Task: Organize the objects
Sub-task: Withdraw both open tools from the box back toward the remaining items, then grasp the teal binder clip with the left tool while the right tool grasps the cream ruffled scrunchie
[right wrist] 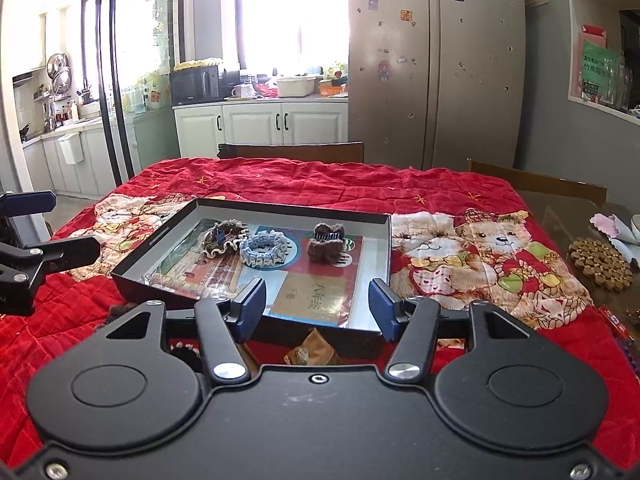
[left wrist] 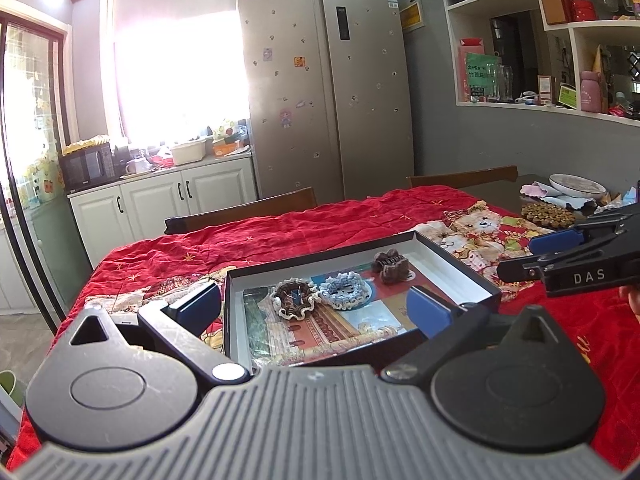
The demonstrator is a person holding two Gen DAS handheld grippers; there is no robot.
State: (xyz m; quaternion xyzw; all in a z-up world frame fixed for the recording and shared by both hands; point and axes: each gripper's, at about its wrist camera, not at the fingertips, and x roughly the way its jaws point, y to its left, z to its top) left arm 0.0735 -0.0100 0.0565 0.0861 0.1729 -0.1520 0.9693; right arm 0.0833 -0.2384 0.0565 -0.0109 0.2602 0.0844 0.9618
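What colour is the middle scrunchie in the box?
Light blue with white edging; the scrunchie shows best in the right wrist view.

Open box point(right wrist: 372, 248) interior, near half apparently bare

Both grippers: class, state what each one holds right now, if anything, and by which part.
Nothing is held. The left gripper and the right gripper both stand open with empty jaws above the near side of the shallow box; the three hair accessories lie untouched inside.

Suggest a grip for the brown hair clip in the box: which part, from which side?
Probably take the brown hair clip across its fuzzy body, coming from above. It sits alone on the floor of the box, well clear of the blue scrunchie, and the box walls block a low sideways approach. The right gripper, open and empty, faces it.
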